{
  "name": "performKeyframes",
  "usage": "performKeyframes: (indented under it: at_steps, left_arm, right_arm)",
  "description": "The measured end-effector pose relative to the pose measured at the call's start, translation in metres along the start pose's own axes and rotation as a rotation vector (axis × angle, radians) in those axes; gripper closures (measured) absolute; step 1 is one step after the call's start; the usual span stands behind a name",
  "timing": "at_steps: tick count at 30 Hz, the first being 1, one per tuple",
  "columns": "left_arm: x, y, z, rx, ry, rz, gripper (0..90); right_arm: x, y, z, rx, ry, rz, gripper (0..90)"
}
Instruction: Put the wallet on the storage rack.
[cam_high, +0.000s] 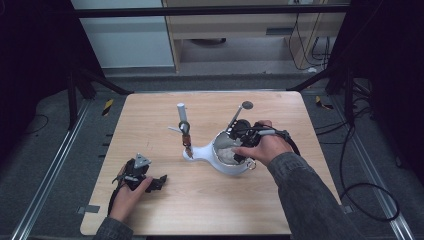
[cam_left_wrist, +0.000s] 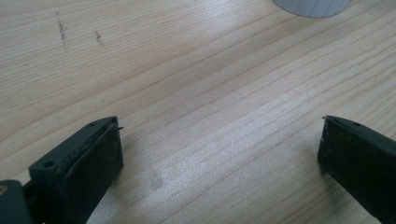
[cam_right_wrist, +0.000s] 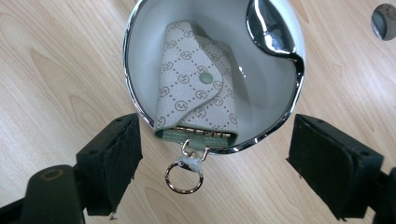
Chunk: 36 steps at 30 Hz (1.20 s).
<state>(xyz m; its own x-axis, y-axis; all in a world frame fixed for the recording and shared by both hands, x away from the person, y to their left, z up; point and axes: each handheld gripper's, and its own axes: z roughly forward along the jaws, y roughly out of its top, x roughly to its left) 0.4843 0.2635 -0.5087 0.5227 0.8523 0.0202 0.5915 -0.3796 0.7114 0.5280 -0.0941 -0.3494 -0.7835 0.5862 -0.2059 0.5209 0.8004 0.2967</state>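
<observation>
Black jaws of the left gripper (cam_high: 161, 181) stand wide apart over bare wood near the front left of the table (cam_high: 210, 210), with nothing between them; in the left gripper view its pads (cam_left_wrist: 100, 163) hover low above the grain, and the base of a white object shows at the top edge. The person's left hand (cam_high: 131, 192) holds that gripper near the table's front edge. Farther in and to the right, the right hand (cam_high: 265, 147) holds the right gripper (cam_right_wrist: 212, 163) above a white bowl (cam_right_wrist: 140, 60) with a chrome rim. Its jaws are parted and grip nothing, one pad on either side of the bowl's near rim. Inside the bowl lies a patterned key case (cam_right_wrist: 196, 88), cream fabric with a green snap and green lining, its open end resting on the near rim. A small metal ring (cam_right_wrist: 183, 176) on its clasp hangs outside the bowl over the table. A shiny metal spoon-like piece (cam_right_wrist: 271, 28) leans on the far rim. Beyond the bowl's spout-like handle, a small white stand (cam_high: 182, 117) rises upright near the middle of the table.
</observation>
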Motion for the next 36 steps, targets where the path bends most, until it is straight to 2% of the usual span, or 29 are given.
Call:
performKeyframes:
  at_steps: [7, 15, 18, 22, 26, 29, 36]
  left_arm:
    - [0.000, 0.000, 0.000, -0.001, 0.001, 0.000, 0.0]
    - [0.000, 0.000, 0.000, -0.001, 0.001, 0.000, 0.0]
    - [0.000, 0.000, 0.000, -0.002, 0.001, 0.000, 0.0]
    - [0.000, 0.000, 0.000, -0.004, 0.001, -0.002, 0.0]
    - [0.000, 0.000, 0.000, -0.002, 0.000, -0.002, 0.0]
    - [0.000, 0.000, 0.000, 0.000, 0.000, 0.000, 0.0]
    - [0.000, 0.000, 0.000, 0.001, 0.000, 0.001, 0.0]
  right_arm:
    - [-0.002, -0.005, -0.006, -0.041, -0.027, 0.000, 9.9]
    - [-0.007, -0.017, -0.009, -0.114, -0.035, 0.037, 6.1]
    - [-0.010, -0.022, -0.011, -0.136, -0.038, 0.060, 6.0]
    - [-0.012, -0.030, -0.014, -0.160, -0.036, 0.068, 5.8]
    - [-0.013, -0.039, -0.015, -0.177, -0.052, 0.078, 6.9]
    - [-0.014, -0.046, -0.017, -0.203, -0.075, 0.089, 8.8]
    - [-0.019, -0.065, -0.016, -0.266, -0.095, 0.119, 10.1]
